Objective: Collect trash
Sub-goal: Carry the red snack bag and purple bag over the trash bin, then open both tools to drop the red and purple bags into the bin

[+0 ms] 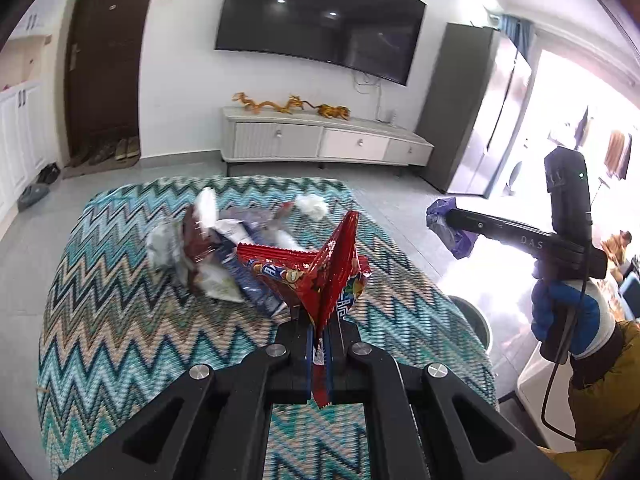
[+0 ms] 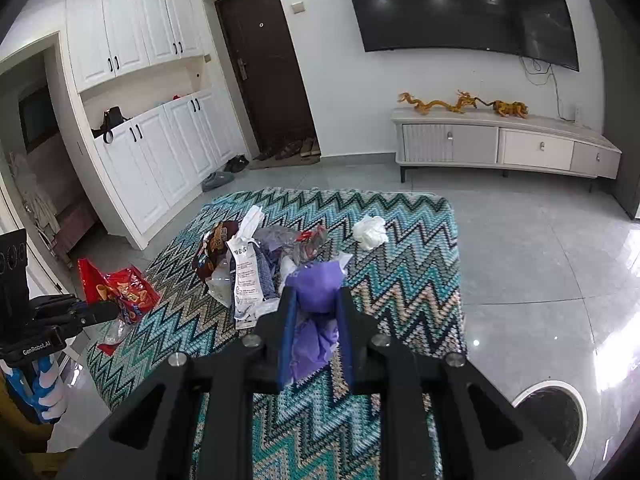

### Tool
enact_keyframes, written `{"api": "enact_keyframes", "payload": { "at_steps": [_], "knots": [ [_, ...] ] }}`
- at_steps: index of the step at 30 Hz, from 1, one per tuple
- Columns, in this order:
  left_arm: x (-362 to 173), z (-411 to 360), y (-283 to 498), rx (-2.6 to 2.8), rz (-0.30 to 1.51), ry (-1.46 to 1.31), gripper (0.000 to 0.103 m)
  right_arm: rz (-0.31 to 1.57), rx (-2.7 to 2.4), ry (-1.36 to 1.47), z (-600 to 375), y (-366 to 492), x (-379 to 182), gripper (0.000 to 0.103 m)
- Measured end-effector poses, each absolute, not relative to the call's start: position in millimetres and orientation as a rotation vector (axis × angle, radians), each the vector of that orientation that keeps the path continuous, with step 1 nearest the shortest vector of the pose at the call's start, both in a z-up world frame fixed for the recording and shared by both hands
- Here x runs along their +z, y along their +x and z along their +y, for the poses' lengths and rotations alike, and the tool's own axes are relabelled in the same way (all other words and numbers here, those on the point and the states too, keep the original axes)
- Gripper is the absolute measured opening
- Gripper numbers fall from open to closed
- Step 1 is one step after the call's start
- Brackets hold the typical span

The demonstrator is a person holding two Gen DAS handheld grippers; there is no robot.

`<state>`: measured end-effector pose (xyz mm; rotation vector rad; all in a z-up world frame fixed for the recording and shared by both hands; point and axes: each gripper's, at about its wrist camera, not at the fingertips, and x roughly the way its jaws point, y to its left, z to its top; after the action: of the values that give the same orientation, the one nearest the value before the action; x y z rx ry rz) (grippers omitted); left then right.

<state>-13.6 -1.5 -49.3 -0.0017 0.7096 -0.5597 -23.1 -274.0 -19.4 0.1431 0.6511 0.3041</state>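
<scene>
My left gripper [image 1: 320,340] is shut on a red snack wrapper [image 1: 320,272] and holds it above the zigzag-patterned table [image 1: 120,320]. It also shows in the right wrist view [image 2: 120,288] at the left. My right gripper [image 2: 316,312] is shut on a crumpled purple wrapper [image 2: 318,288], raised over the table; in the left wrist view it [image 1: 448,220] hangs to the right of the table. A pile of wrappers [image 2: 248,264] lies mid-table, and a white crumpled tissue [image 2: 370,232] lies beyond it.
A round dark bin [image 2: 554,416] with a white rim stands on the floor right of the table [image 2: 400,280]. A TV console [image 2: 508,140], a door and white cabinets [image 2: 152,152] line the far walls.
</scene>
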Motion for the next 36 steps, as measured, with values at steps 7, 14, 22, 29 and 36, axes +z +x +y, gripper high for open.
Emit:
{"api": "enact_keyframes", "payload": {
  "at_steps": [7, 14, 22, 29, 36],
  "knots": [
    [-29.3, -97.8, -10.2, -0.679, 0.745, 0.122, 0.004, 0.596, 0.160, 0.223, -365.6, -69.2, -22.9, 0.019],
    [-47.6, -236.4, -10.2, -0.835, 0.837, 0.289, 0.004, 0.633, -0.080, 0.356, -484.9, -115.2, -74.6, 0.019],
    [-113.0, -389.4, -15.4, -0.963, 1.000, 0.415, 0.005, 0.765, -0.243, 0.472, -570.8, -129.8, -160.1, 0.019],
    [-169.0, -462.7, -2.6, -0.965, 1.116, 0.446, 0.006, 0.838, -0.287, 0.574, -607.5, -121.1, -225.3, 0.021],
    [-206.1, -493.4, 12.7, -0.926, 1.189, 0.428, 0.009, 0.889, -0.310, 0.609, -617.9, -111.4, -264.4, 0.022]
  ]
}}
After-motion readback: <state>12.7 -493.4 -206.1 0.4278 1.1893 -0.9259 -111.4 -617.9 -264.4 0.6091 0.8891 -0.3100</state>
